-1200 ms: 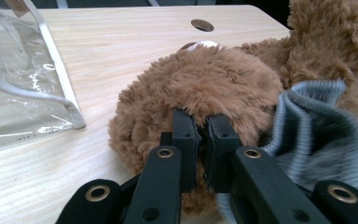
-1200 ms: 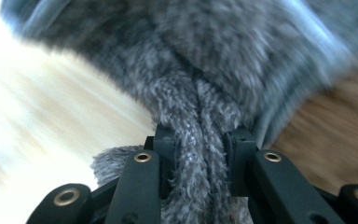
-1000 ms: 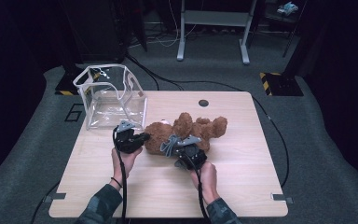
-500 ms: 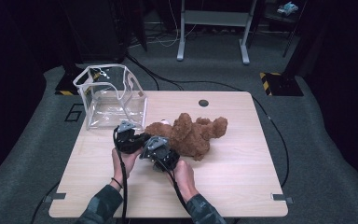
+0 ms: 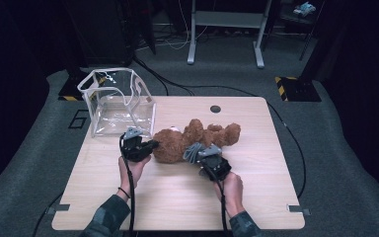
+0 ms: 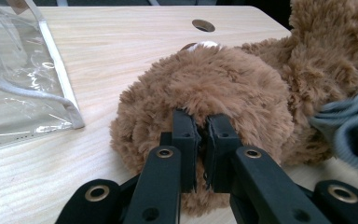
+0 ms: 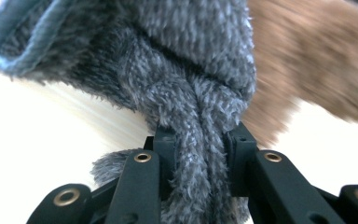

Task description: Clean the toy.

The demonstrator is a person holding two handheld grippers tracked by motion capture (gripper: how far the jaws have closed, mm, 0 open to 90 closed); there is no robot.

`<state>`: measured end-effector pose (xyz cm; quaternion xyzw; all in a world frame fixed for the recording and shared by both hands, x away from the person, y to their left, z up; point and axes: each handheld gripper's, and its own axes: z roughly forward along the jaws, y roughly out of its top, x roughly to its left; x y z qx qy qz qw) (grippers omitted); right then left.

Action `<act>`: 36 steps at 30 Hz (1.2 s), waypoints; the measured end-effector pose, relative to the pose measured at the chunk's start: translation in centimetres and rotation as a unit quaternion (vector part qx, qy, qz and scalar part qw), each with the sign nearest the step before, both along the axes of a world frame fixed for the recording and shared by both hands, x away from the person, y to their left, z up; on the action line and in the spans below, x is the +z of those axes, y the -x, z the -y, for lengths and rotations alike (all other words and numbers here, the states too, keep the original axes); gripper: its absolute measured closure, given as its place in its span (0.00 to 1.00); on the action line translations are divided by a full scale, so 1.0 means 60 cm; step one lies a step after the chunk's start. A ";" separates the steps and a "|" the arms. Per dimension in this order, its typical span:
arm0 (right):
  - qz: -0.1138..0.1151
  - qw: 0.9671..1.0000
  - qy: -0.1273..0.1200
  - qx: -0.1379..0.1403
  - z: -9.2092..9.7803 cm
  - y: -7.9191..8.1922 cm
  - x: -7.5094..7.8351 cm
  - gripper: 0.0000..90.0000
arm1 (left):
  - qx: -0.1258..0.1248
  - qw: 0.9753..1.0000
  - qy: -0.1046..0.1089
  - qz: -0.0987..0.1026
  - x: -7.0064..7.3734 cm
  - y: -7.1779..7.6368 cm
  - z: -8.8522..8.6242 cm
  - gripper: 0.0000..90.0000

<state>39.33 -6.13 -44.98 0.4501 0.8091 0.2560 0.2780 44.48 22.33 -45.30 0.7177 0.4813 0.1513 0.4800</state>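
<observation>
At the near edge of the table (image 5: 177, 207) the person's two forearms come in, sleeves in a dark mottled cloth, each hand around a black gripper with a cable trailing back along the arm. The right gripper (image 5: 203, 157) sits a little nearer than the other; its jaws are closed tight on a bunched fold of grey cloth (image 7: 200, 93), a fuzzy knit with a folded hem, which fills the gap between them in the right gripper view. That cloth lies against the lower side of the bear (image 5: 192, 138).

The left gripper (image 5: 153, 144) is just beyond, at the bear's left end. In the left gripper view its jaws stand almost together, pinching a tuft of brown fur on the rounded head (image 6: 205, 93). The bear lies flat across the middle of the table, head toward the left, limbs stretching right. A small white patch shows at the top of the head; whether it is a tag, I cannot tell.

Behind the left gripper, near the far left corner, stands a clear bag (image 5: 116, 101) with white trim, open at the top, close to the bear's head but apart from it. Farther back a round hole (image 5: 215, 108) is cut in the tabletop. I can read no writing on any of it.
</observation>
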 end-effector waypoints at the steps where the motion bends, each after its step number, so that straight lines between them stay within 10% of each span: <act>1: -0.003 1.000 -0.003 -0.010 0.014 -0.001 0.000 0.79 | 0.000 1.000 0.000 0.000 0.000 0.000 0.000 0.94; 7: 0.005 0.999 -0.024 -0.041 0.048 -0.006 0.010 0.79 | 0.001 1.000 0.000 0.000 0.000 -0.003 0.001 0.94; 17: 0.011 1.000 0.001 0.017 -0.039 -0.026 0.036 0.79 | -0.001 1.000 0.002 -0.002 -0.001 -0.005 -0.001 0.94; 28: -0.001 0.998 -0.020 -0.053 0.053 -0.049 0.037 0.79 | -0.005 1.000 0.004 -0.006 -0.002 -0.009 -0.002 0.94; 36: -0.005 1.000 -0.028 0.008 -0.008 -0.058 0.062 0.78 | -0.009 1.000 -0.001 -0.009 -0.003 -0.015 -0.001 0.94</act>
